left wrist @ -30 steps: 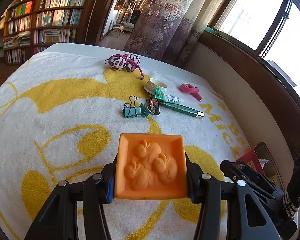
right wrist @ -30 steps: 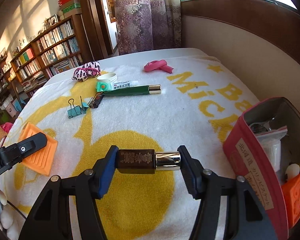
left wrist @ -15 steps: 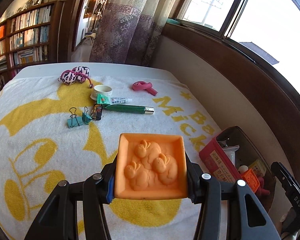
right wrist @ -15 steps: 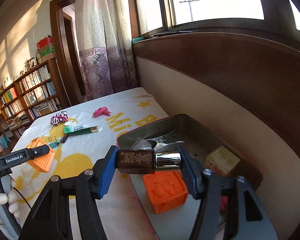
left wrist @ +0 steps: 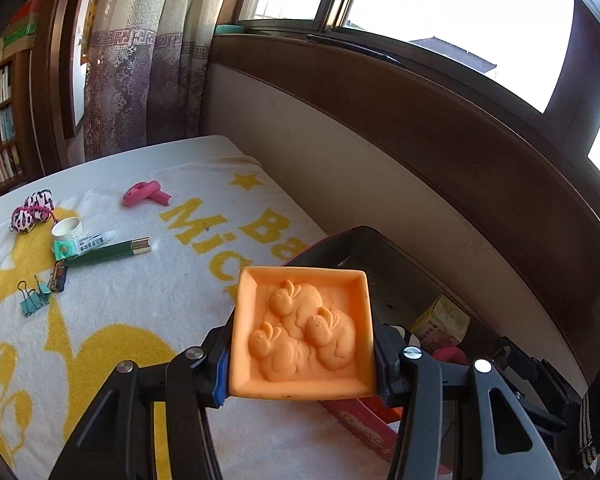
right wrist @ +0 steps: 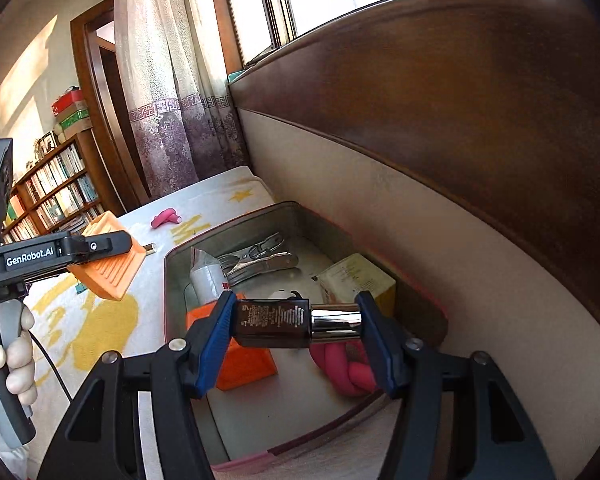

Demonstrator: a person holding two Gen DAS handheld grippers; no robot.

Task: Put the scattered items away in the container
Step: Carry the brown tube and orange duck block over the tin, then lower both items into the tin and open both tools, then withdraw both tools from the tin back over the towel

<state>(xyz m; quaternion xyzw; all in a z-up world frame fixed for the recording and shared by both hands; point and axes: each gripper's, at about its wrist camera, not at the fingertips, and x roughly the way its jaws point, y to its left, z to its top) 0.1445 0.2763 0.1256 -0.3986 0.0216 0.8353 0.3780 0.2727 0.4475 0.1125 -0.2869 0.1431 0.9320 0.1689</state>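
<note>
Container [right wrist: 172, 280]: a metal tin with a red outer wall sits at the towel's edge against the panelled wall, already holding an orange block [right wrist: 244, 364], a pink foam twist [right wrist: 348, 372], a yellowish box [right wrist: 358, 280], metal clips [right wrist: 260, 258] and a grey tube [right wrist: 208, 284]. The step in hand is the carry-and-drop. The right gripper [right wrist: 296, 322] is clamped end to end on a dark bottle with a silver cap [right wrist: 278, 322] and hangs directly over the tin's interior. The left gripper [left wrist: 302, 330] is clamped on the 2 side edges of an orange relief tile [left wrist: 302, 330], poised near the tin's near rim, with only part of the tin showing past the tile.

By this reading, the right side is ready to release: spreading its fingers should let the bottle fall onto the contents. The left likely needs to travel further over the opening before letting go, and the 2 tools should not crowd each other there.

Several items are left on the towel [left wrist: 140, 292]: a pink foam roll [left wrist: 146, 196], a leopard-print hair tie [left wrist: 32, 212], a small white jar [left wrist: 66, 228], a tube [left wrist: 84, 244], a green pen [left wrist: 108, 252] and teal binder clips [left wrist: 34, 300].
</note>
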